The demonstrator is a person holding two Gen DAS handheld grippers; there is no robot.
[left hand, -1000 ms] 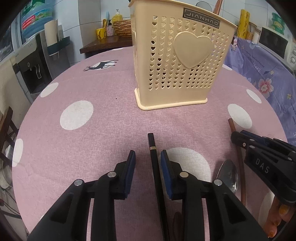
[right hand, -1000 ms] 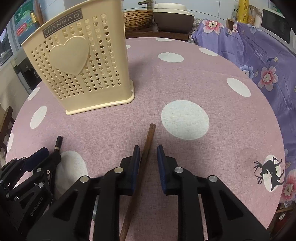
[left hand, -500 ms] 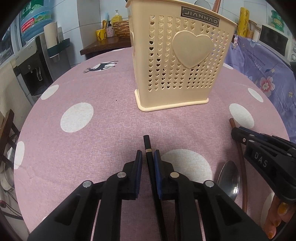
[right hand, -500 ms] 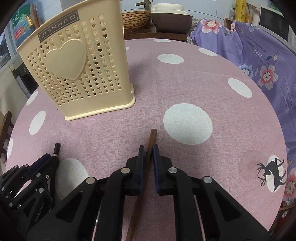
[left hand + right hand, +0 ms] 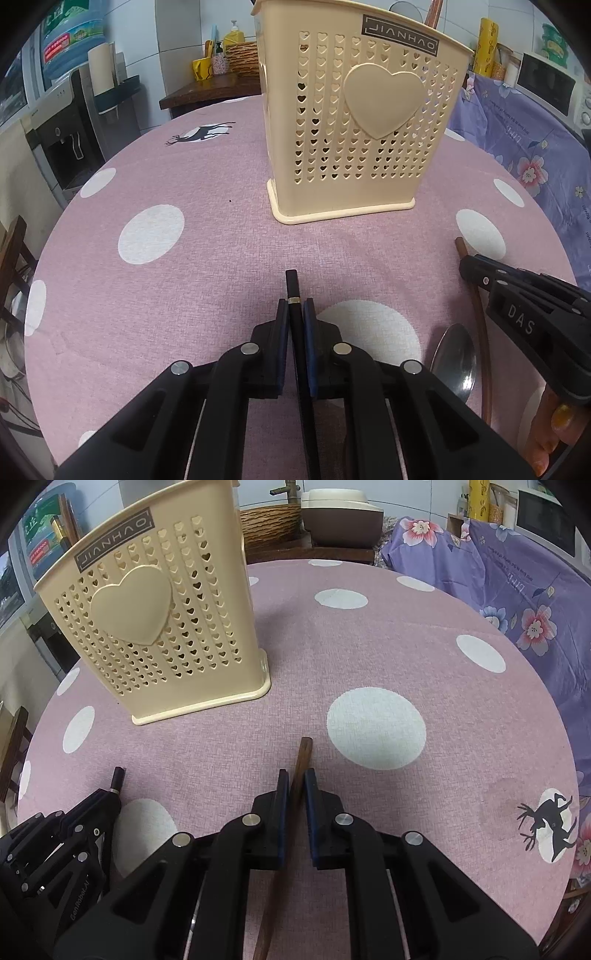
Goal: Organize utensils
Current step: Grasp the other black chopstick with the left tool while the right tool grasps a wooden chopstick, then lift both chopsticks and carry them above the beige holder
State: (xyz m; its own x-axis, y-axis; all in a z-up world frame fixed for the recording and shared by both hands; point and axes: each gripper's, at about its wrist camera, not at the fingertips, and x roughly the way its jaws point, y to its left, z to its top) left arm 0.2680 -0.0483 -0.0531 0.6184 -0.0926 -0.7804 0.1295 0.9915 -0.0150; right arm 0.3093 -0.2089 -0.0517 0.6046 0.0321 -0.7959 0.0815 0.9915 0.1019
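A cream perforated utensil basket with a heart on its side stands on the pink dotted table; it also shows in the right wrist view. My left gripper is shut on a black chopstick that points at the basket. My right gripper is shut on a brown wooden chopstick. The right gripper shows at the right in the left wrist view, beside a metal spoon lying on the table. The left gripper shows at the lower left in the right wrist view.
The round table has a pink cloth with white dots. A purple floral cloth covers furniture at the right. A water dispenser stands beyond the table's left edge. A wooden side table with bottles is behind.
Both grippers closed: the left on the black chopstick, the right on the brown chopstick. Both views shifted slightly as if the grippers lifted a little.
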